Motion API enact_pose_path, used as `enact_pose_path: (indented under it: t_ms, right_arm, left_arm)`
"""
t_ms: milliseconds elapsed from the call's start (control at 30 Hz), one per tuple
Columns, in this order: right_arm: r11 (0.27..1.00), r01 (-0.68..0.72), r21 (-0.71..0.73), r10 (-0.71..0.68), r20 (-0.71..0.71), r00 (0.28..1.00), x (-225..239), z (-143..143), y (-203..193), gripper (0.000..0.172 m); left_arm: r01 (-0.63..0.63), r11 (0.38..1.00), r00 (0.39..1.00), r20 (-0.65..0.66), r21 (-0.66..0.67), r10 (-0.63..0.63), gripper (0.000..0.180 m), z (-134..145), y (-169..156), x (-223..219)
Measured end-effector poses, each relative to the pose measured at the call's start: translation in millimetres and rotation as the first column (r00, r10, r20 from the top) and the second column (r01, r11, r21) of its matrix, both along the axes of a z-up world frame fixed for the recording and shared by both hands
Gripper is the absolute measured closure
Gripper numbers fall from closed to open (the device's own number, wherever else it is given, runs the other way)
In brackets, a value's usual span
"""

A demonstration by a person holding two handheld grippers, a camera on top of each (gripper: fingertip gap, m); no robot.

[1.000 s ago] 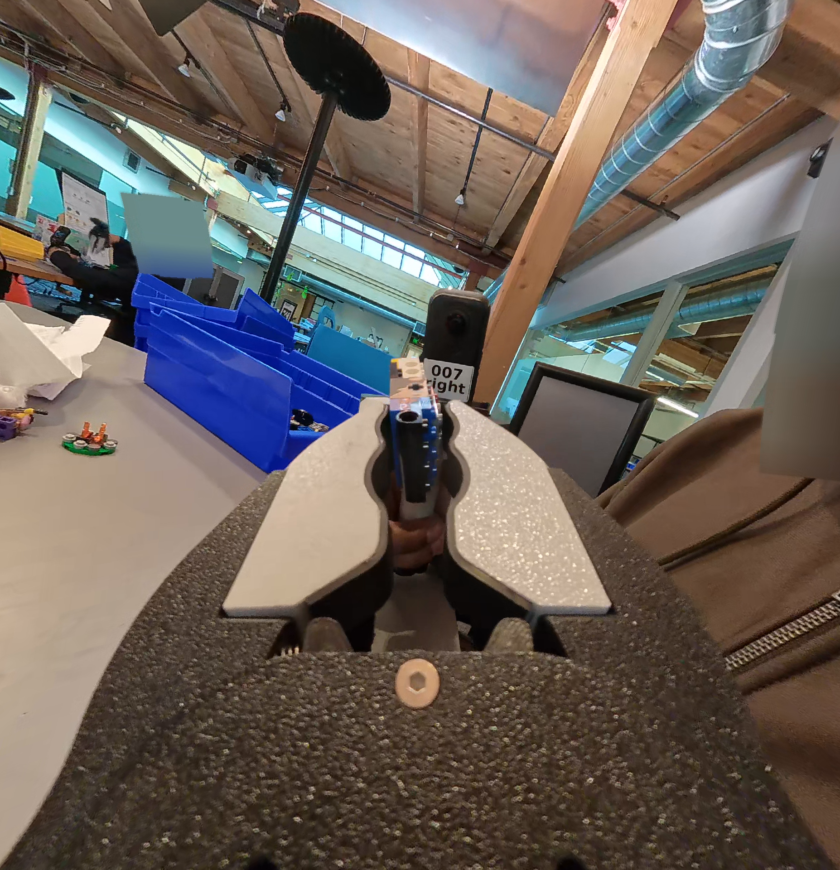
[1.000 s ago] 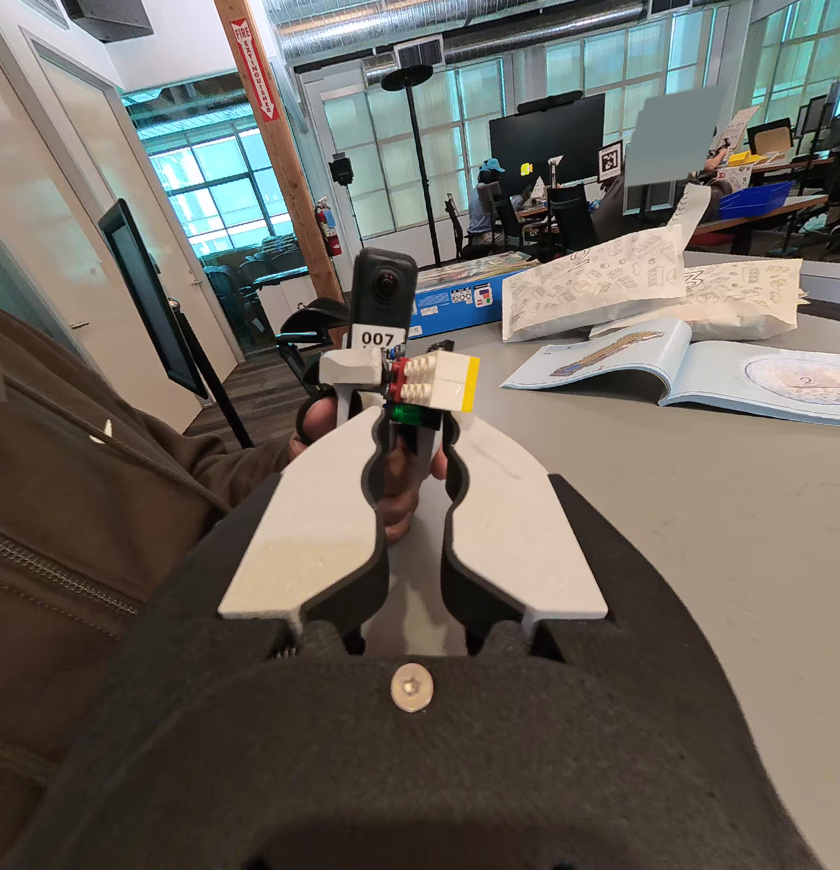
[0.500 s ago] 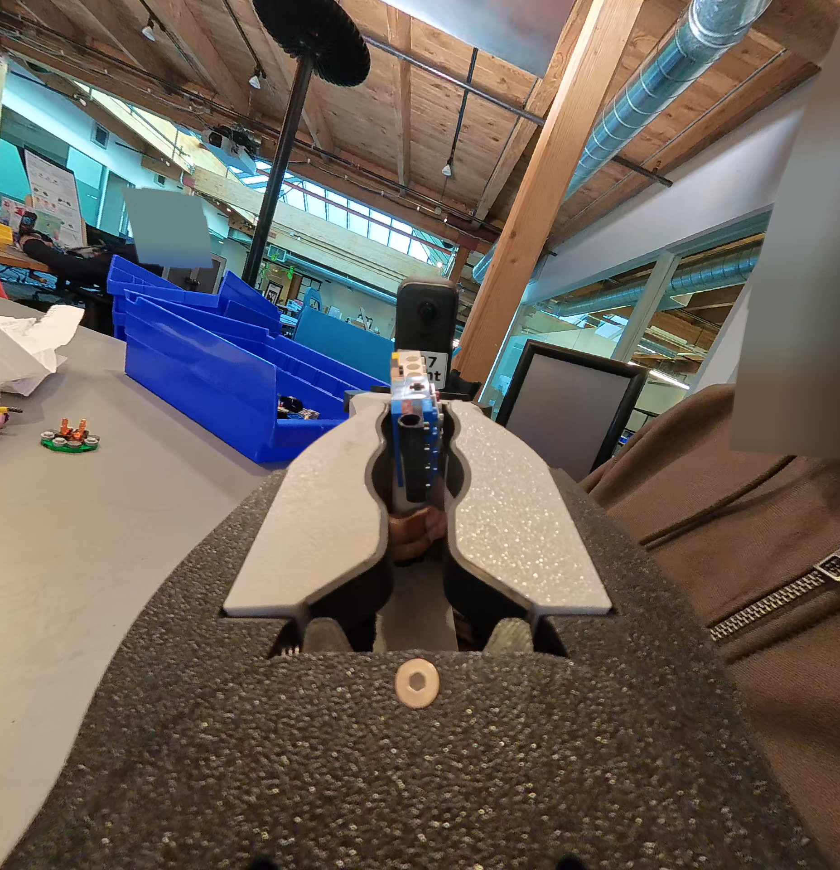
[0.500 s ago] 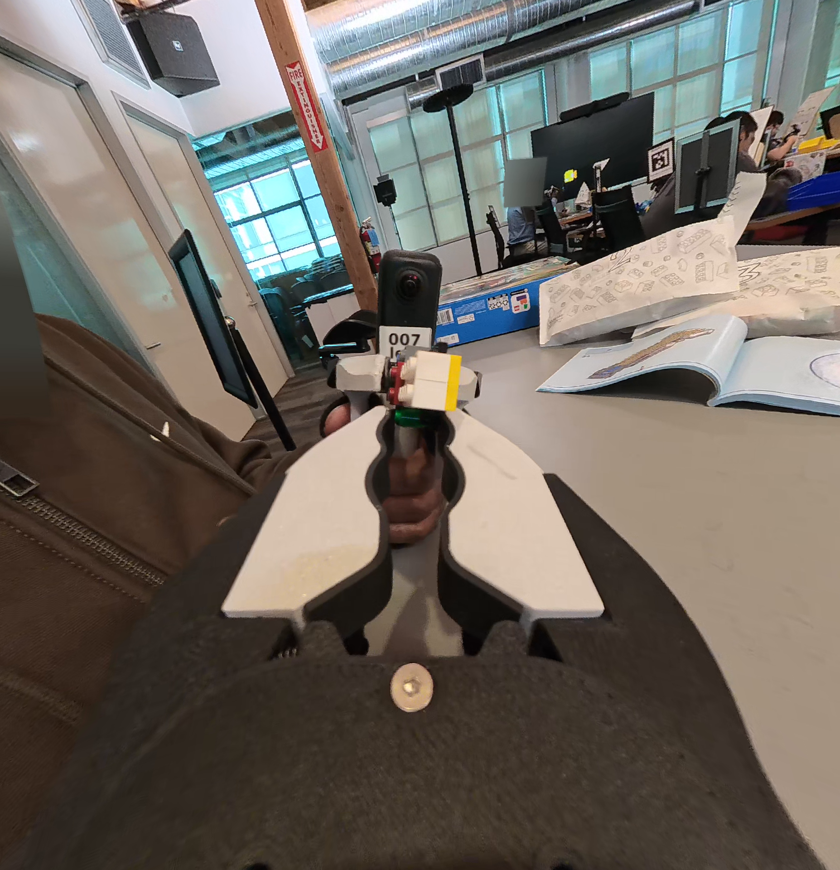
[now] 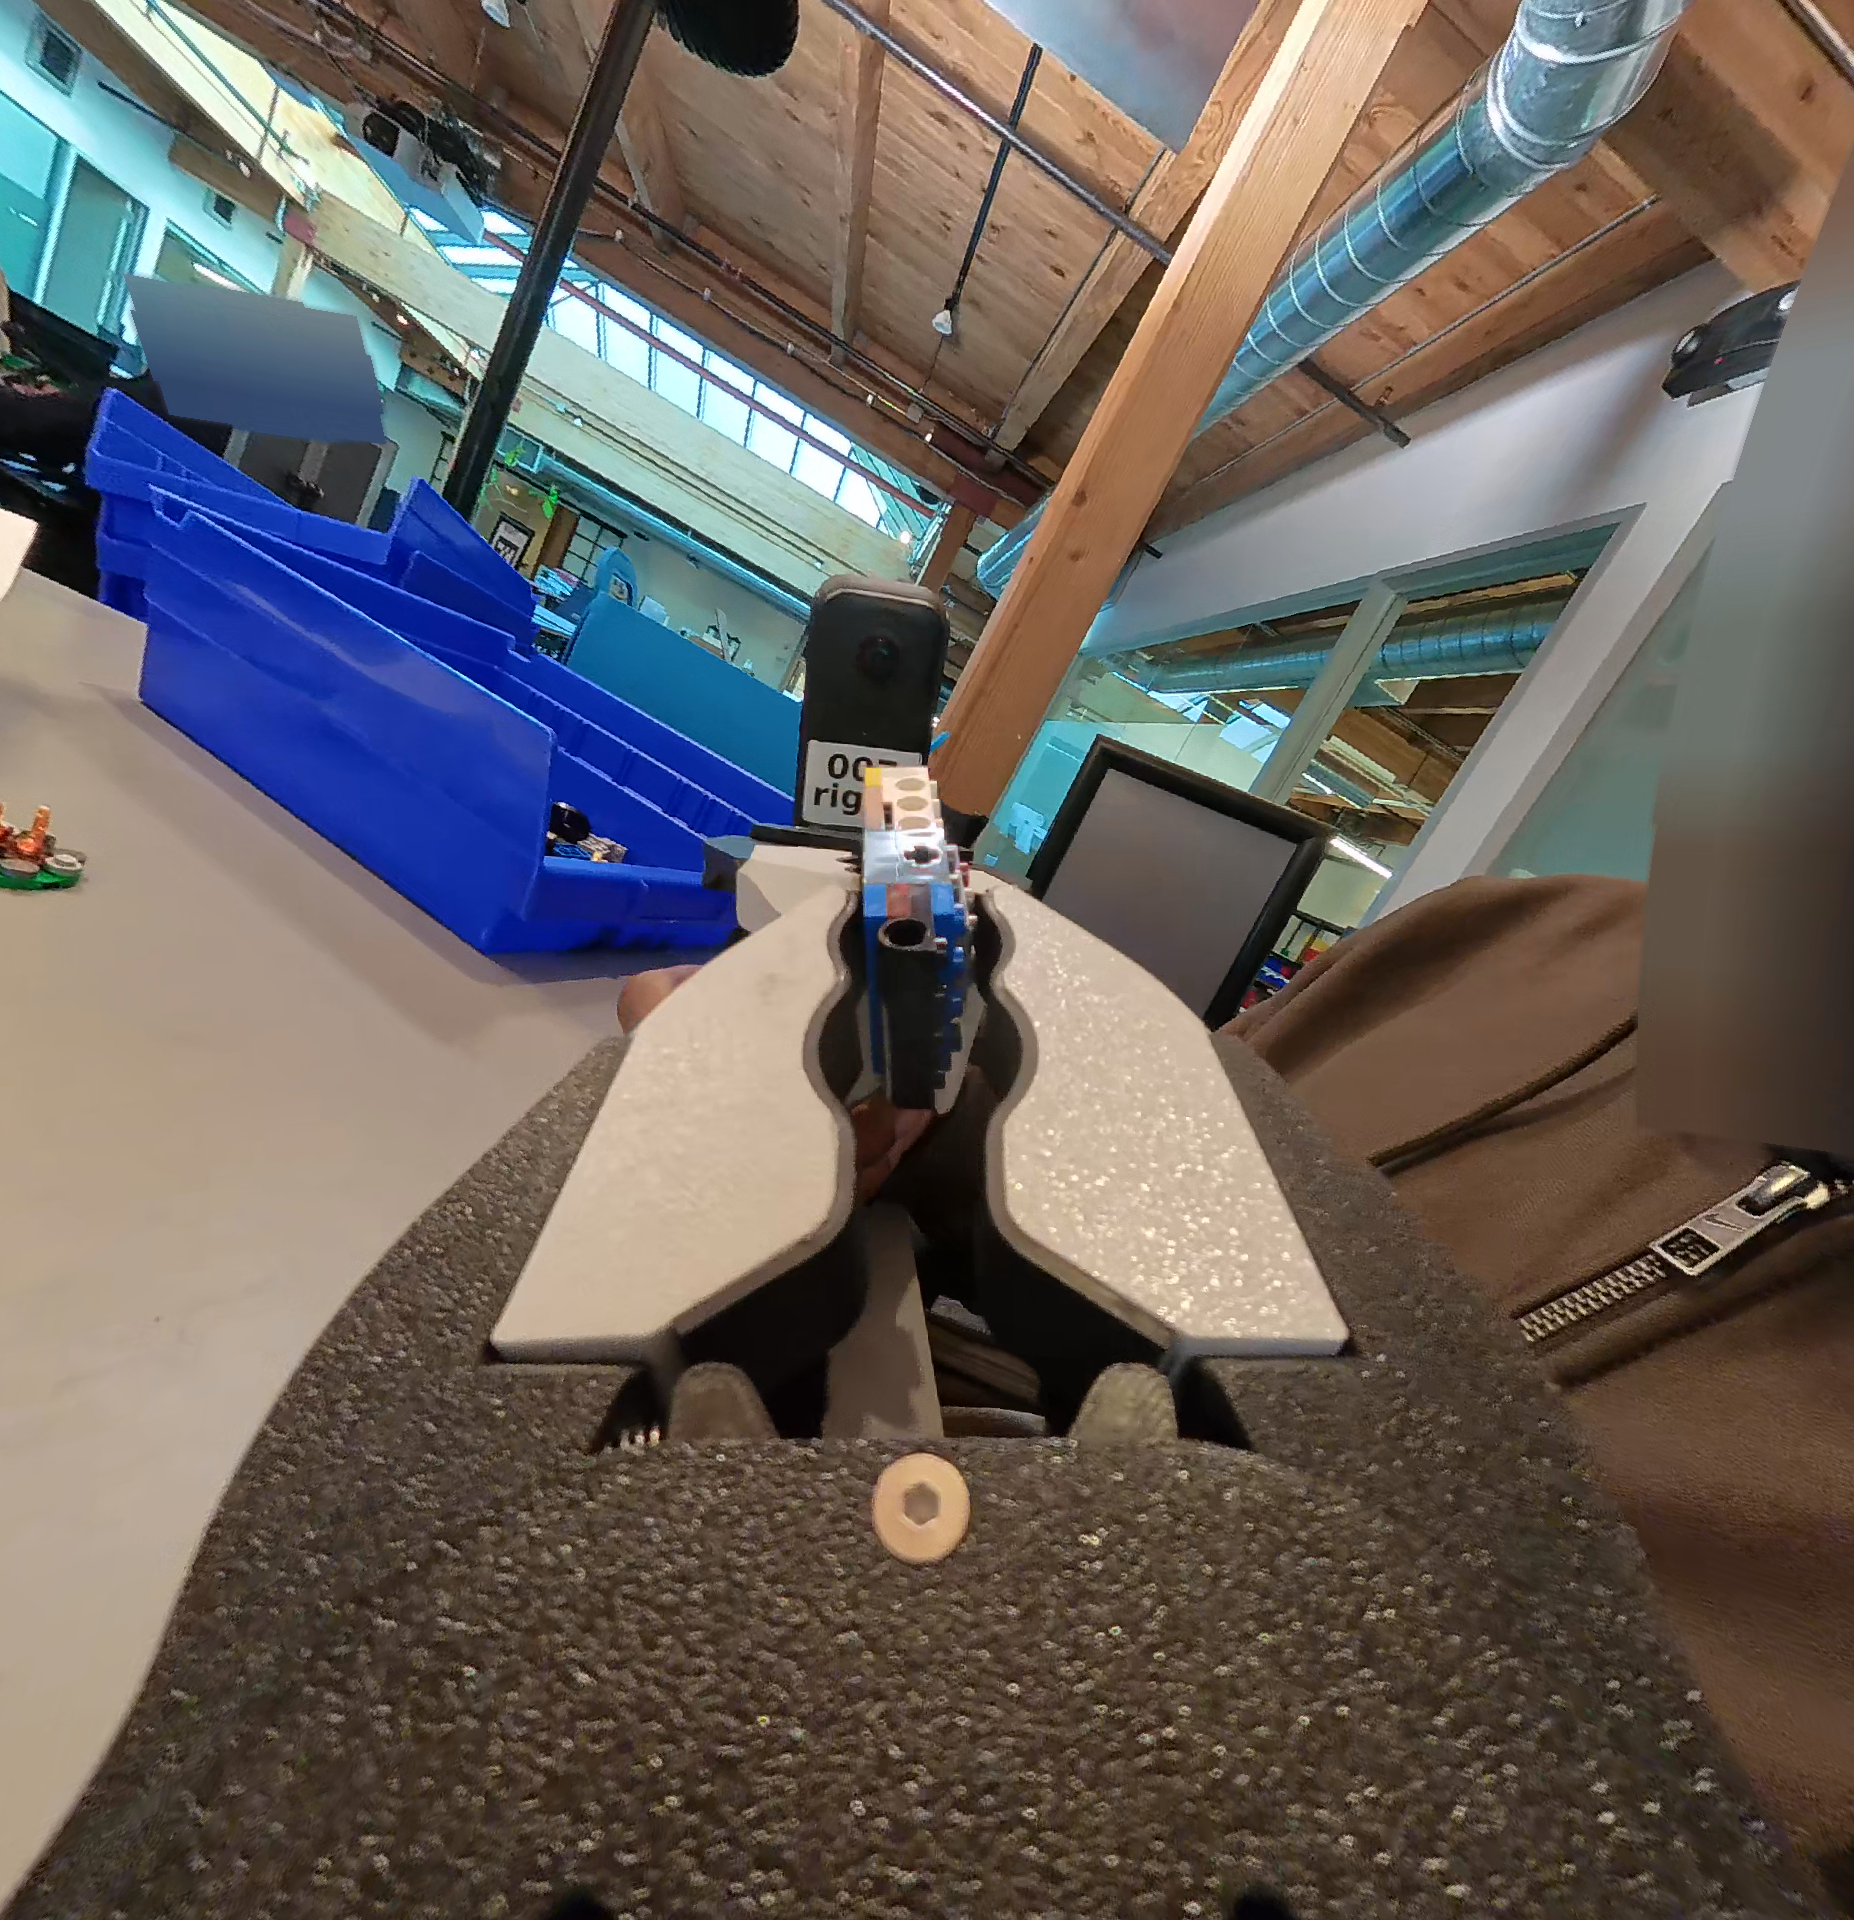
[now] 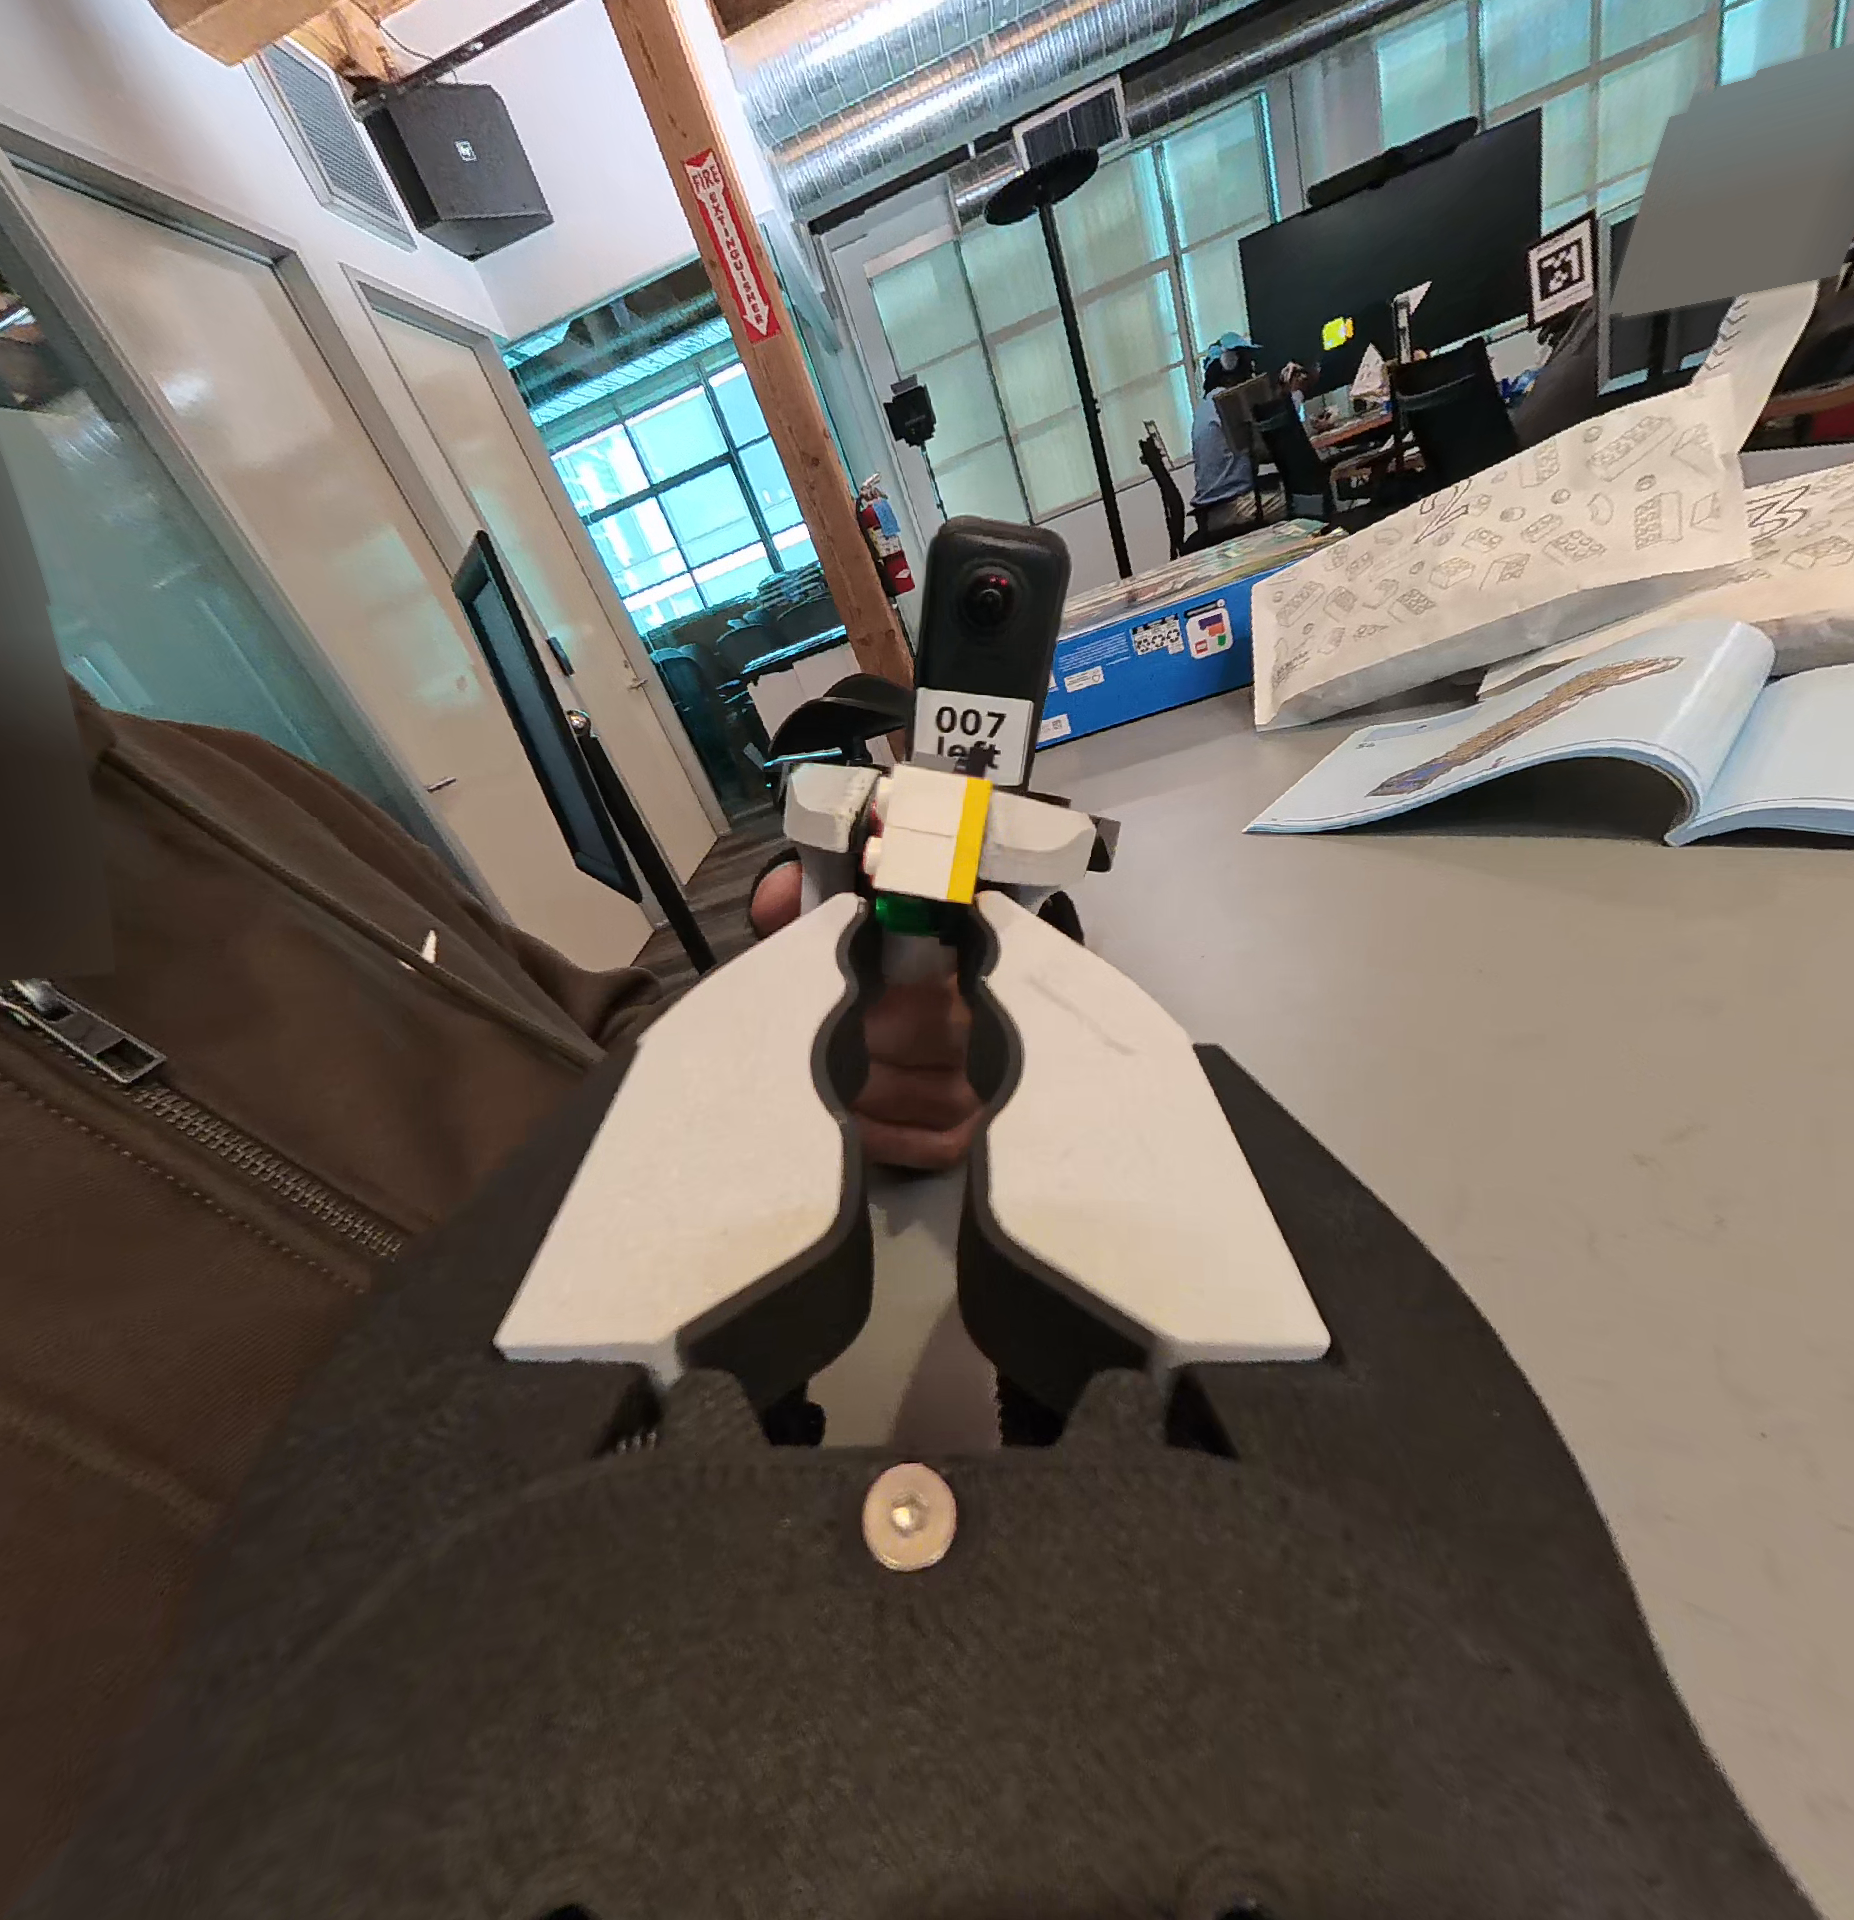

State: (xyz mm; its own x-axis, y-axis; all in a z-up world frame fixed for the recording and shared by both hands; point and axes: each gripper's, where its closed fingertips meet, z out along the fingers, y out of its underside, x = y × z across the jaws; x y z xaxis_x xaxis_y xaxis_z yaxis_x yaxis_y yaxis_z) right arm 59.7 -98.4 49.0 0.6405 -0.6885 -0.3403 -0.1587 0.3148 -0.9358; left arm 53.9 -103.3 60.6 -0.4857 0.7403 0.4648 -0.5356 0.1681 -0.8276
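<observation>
From my left wrist view, my left gripper (image 5: 910, 914) is clamped on a toy brick assembly (image 5: 915, 966): a blue plate with a black tube along it, its long axis running straight down the slot between my fingers (image 5: 1016, 956), toward the camera. Its far end, grey and white with a thin yellow edge, sticks out past the fingertips. Right beyond it, facing me, is the right gripper (image 5: 798, 883) with its black camera (image 5: 873, 675). To the left on the grey tabletop (image 5: 227, 1091) sit blue bins (image 5: 362, 727), and further left a small green and orange brick piece (image 5: 19, 857).

From my right wrist view, my right gripper (image 6: 918, 914) is closed on the green part at the near end of the brick assembly (image 6: 928, 836); the white block with the yellow stripe stands just above my fingertips. The left gripper (image 6: 938, 831) meets me head-on, holding the same assembly from the far side, so the piece is bridged between both, up off the tabletop (image 6: 1422, 1091). To the right lie an open booklet (image 6: 1588, 748), a printed paper bag (image 6: 1505, 561) and a blue box (image 6: 1151, 644).
</observation>
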Motion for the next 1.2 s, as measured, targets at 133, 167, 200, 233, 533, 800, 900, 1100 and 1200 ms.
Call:
enact_pose_path:
  t_ms: [133, 167, 200, 233, 533, 800, 900, 1100, 1200]
  right_arm:
    - [1.000, -0.020, 0.022, 0.021, -0.011, 1.000, -1, -1, 1, 0.157]
    - [0.999, -0.024, 0.028, 0.024, -0.015, 1.000, 0, -1, 1, 0.157]
    - [0.999, -0.026, 0.032, 0.026, -0.019, 0.999, 0, -1, 1, 0.157]
    - [0.999, -0.030, 0.037, 0.031, -0.022, 0.999, 0, -1, 1, 0.157]
    - [0.997, -0.062, 0.046, 0.065, -0.061, 0.996, -2, -6, -1, 0.156]
    - [0.999, 0.002, -0.035, -0.005, -0.066, 0.998, 1, -12, -3, 0.151]
    - [0.995, 0.028, -0.095, -0.034, -0.056, 0.998, 3, -15, -1, 0.145]
    - [0.985, 0.029, -0.170, -0.039, -0.058, 0.998, 3, -21, 0, 0.153]
    - [0.985, 0.005, -0.174, -0.016, -0.062, 0.998, 2, -22, 4, 0.154]
  left_arm:
    - [0.026, 1.000, 1.000, -0.016, 0.014, -0.026, 0.162, 0, 0, 0]
    - [0.029, 0.999, 0.999, -0.021, 0.020, -0.029, 0.161, -1, 0, 0]
    - [0.035, 0.999, 0.999, -0.025, 0.026, -0.035, 0.161, -1, 0, 0]
    - [0.043, 0.999, 0.999, -0.030, 0.031, -0.042, 0.161, -1, 0, 0]
    - [0.076, 0.994, 0.997, -0.037, 0.082, -0.073, 0.162, -6, -2, -1]
    - [-0.071, 0.996, 0.990, 0.124, 0.050, 0.065, 0.162, -11, -7, -1]
    - [-0.084, 0.995, 0.985, 0.156, 0.050, 0.075, 0.162, -13, -8, -2]
    - [-0.067, 0.996, 0.962, 0.267, 0.051, 0.051, 0.162, -20, -2, -4]
    - [-0.022, 0.998, 0.965, 0.263, 0.062, 0.005, 0.162, -21, 2, -5]
